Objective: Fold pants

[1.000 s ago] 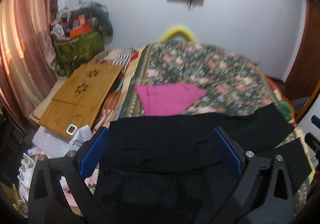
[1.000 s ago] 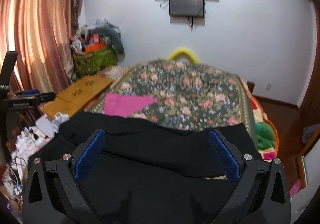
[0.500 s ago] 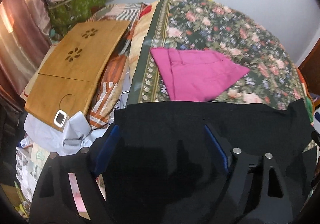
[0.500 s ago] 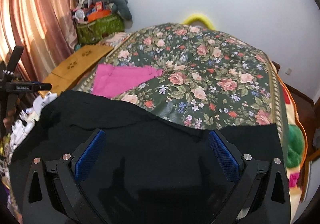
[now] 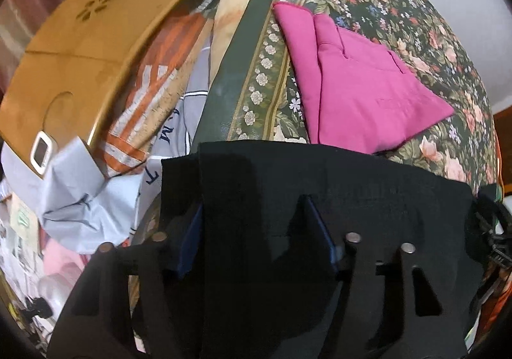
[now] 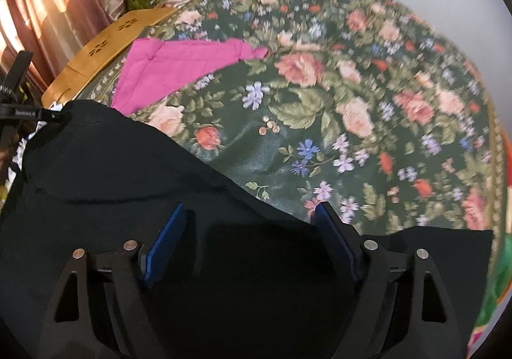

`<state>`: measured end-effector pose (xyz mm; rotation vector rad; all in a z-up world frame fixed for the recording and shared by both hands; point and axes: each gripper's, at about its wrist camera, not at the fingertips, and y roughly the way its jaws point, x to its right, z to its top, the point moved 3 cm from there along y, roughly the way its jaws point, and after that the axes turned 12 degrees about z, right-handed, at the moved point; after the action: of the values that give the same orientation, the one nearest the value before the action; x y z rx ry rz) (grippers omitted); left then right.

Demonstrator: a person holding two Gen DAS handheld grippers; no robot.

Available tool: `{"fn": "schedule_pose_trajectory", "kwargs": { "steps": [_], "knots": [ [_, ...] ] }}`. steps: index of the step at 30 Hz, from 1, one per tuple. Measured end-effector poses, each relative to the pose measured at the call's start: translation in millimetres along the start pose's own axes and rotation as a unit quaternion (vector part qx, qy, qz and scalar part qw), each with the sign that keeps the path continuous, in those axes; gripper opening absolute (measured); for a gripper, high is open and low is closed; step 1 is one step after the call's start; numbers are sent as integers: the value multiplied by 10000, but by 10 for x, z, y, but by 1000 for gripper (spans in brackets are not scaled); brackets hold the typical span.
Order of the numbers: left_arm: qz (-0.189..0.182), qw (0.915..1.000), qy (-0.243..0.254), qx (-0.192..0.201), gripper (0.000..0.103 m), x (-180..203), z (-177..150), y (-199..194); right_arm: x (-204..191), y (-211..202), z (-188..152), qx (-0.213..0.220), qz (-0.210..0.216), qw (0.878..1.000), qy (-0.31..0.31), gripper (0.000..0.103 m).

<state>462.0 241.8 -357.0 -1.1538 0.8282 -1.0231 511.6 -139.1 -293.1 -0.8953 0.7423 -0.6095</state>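
Left wrist view: the left gripper [image 5: 256, 224] hangs low over the black pants [image 5: 368, 199], its blue-padded fingers [image 5: 318, 231] spread wide apart with cloth lying between them; whether the pads press into the fabric cannot be told. The pants lie across the near edge of the floral bedspread [image 5: 416, 6], their far edge straight and their left corner hanging past the bedspread's border. Just beyond them lies a folded magenta garment [image 5: 358, 90], its near edge touching or slightly overlapped by the pants. To the left, a wooden lap tray [image 5: 80, 38] rests on striped and pale cloths.

Right wrist view: the right gripper [image 6: 251, 231] is likewise held wide open above the pants [image 6: 112, 167], grasping nothing visible; its fingers [image 6: 332, 240] sit at the cloth's far edge. The pants' edge runs diagonally across the bedspread [image 6: 368, 86]. The magenta garment [image 6: 179, 67] lies beyond, the tray [image 6: 108, 45] to its left.
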Motion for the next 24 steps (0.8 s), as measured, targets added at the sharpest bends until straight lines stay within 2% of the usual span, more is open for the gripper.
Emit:
{"fn": "schedule_pose_trajectory", "kwargs": {
  "steps": [1, 2, 3, 5, 7, 10, 11, 13, 15, 18, 24],
  "knots": [
    [0, 10000, -22, 8, 57, 21, 12, 6, 2, 65, -8, -70, 12, 10000, 4, 83],
    [30, 10000, -18, 37, 49, 35, 17, 1, -32, 77, -11, 15, -70, 9999, -98, 83],
    [186, 9998, 27, 71, 32, 47, 16, -6, -61, 82, -17, 46, -95, 9998, -165, 83],
    [397, 9991, 86, 71, 10, 64, 22, -3, -115, 80, -30, 120, -96, 9996, -221, 77],
    [377, 9992, 124, 48, 9, 78, 5, -13, -126, 75, -43, 167, -82, 9996, -204, 71],
    [493, 9984, 215, 176, 7, 94, -23, -71, -166, 57, -56, 197, -46, 9994, -282, 43],
    [510, 9982, 231, 220, 6, 96, -34, -91, -175, 57, -60, 189, -17, 9994, -278, 26],
    [584, 9974, 273, 312, 5, 106, -48, -137, -207, 60, -82, 155, 30, 9995, -280, 11],
    [678, 9960, 340, 468, 4, 120, -55, -224, -235, 50, -100, 156, -50, 9992, -365, 6],
    [741, 9934, 440, 754, 3, 140, -39, -422, -226, -11, -88, 244, -99, 9992, -311, 5],
    [706, 9878, 436, 1317, 3, 167, 80, -939, -225, -480, 101, 922, -349, 9947, -282, 4]
  ]
}}
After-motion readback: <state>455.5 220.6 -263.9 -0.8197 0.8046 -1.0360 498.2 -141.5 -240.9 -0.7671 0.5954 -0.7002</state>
